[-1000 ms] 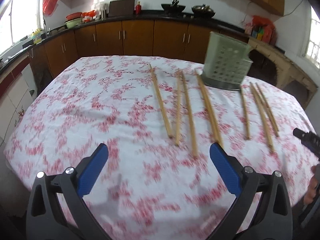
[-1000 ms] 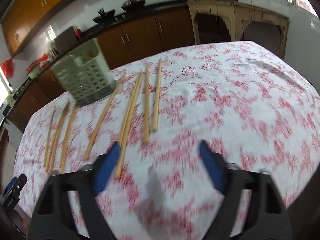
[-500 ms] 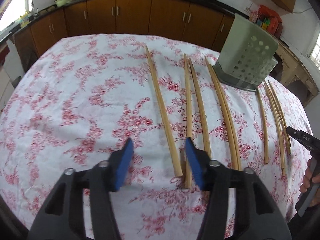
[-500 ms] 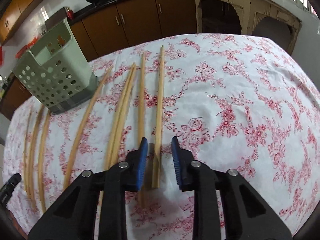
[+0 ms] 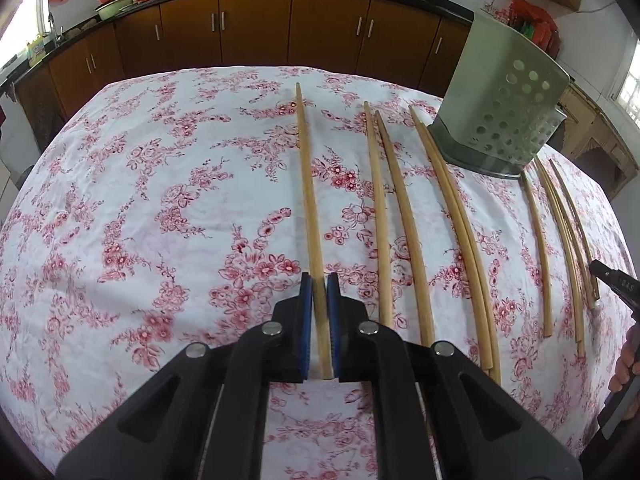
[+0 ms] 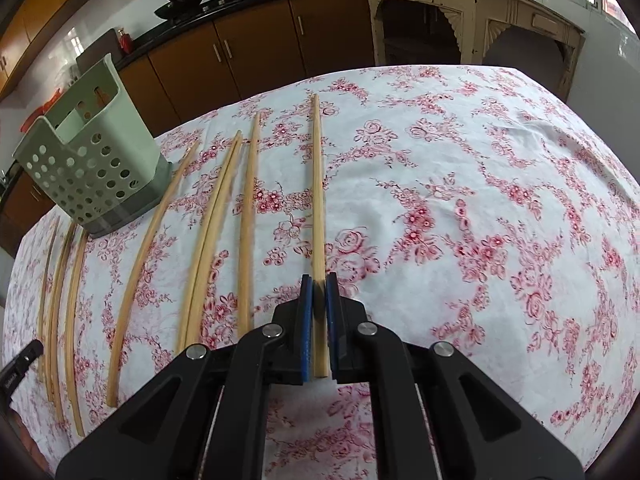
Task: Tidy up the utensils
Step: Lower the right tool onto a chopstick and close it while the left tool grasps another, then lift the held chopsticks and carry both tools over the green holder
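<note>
Several long wooden chopsticks lie side by side on the floral tablecloth (image 5: 140,208). In the left wrist view my left gripper (image 5: 319,282) is closing tight on the near end of the leftmost chopstick (image 5: 306,168), blue pads pressing both its sides. In the right wrist view my right gripper (image 6: 319,282) is closing the same way on the rightmost chopstick (image 6: 317,180), which still rests on the cloth. A pale green perforated utensil holder (image 5: 504,120) (image 6: 92,168) stands upright at the far side, between the two groups of chopsticks.
Loose chopsticks (image 5: 404,216) (image 6: 140,248) lie between both held ones. The right gripper's tip (image 5: 612,284) and a hand (image 5: 626,360) show at the left view's right edge. Brown kitchen cabinets (image 5: 256,28) and a cream sideboard (image 6: 480,20) stand beyond the table.
Both grippers came down and forward to the chopsticks' near ends and went from wide open to shut, each closing on one chopstick.
</note>
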{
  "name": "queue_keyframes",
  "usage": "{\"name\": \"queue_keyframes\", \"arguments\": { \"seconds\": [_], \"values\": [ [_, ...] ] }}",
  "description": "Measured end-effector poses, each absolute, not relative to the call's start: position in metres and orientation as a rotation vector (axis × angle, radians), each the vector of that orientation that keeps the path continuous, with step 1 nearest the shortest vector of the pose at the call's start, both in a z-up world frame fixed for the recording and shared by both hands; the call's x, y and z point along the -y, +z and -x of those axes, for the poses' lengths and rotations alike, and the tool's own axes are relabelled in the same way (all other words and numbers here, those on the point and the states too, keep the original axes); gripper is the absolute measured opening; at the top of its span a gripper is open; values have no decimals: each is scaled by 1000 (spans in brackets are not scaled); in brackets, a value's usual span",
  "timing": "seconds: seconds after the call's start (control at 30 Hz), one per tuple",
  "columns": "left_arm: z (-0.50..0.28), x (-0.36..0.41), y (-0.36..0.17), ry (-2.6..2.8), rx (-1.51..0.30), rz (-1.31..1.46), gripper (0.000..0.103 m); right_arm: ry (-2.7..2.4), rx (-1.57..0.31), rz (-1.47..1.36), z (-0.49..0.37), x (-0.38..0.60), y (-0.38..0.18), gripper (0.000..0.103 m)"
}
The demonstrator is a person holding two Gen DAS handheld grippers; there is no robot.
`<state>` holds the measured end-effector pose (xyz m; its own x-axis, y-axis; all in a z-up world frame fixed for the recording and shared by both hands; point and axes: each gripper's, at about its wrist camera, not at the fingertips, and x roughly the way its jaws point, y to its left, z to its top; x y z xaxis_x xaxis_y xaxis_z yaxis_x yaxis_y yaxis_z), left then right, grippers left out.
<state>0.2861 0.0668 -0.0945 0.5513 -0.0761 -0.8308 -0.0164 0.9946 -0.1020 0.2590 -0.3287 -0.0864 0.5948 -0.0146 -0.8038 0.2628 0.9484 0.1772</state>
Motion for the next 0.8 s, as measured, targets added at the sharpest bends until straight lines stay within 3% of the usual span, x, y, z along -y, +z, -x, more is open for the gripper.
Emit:
{"name": "queue_keyframes", "arguments": {
  "seconds": [0.2, 0.33, 0.43, 0.8],
  "values": [
    [-278, -65, -89, -49, -980, 105, 17, -153, -914, -286, -248, 329, -86, 8],
    [-273, -61, -87, -41, -972, 96, 16, -153, -905, -271, -249, 326, -88, 8],
    [-267, -60, -89, -20, -952, 69, 9, -151, -891, -262, -250, 324, -90, 8],
    [-274, -62, -90, -30, -914, 72, 9, -165, -861, -214, -253, 317, -91, 8]
  ]
}}
